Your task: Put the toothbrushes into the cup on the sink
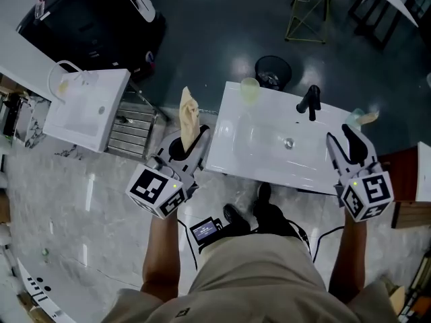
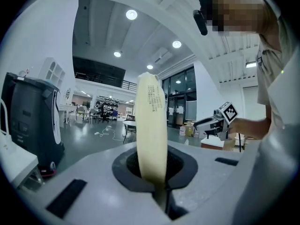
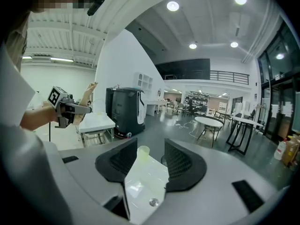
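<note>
A pale green cup (image 1: 250, 89) stands on the back left corner of the white sink (image 1: 232, 153), left of the black faucet (image 1: 310, 101). My left gripper (image 1: 188, 143) hovers off the sink's left edge, shut on a cream wrapped toothbrush (image 1: 190, 116) that points up. In the left gripper view the toothbrush (image 2: 151, 125) rises from the shut left gripper (image 2: 159, 184). My right gripper (image 1: 339, 134) is open and empty over the sink's right side. The right gripper (image 3: 150, 146) frames the cup (image 3: 143, 152). Another cream packet (image 1: 364, 118) lies at the sink's back right corner.
A black waste bin (image 1: 273, 69) stands behind the sink. A second white basin (image 1: 87, 106) with a metal rack (image 1: 131, 133) stands to the left, and a black machine (image 1: 87, 25) behind it. A brown box (image 1: 411, 214) is at the right edge.
</note>
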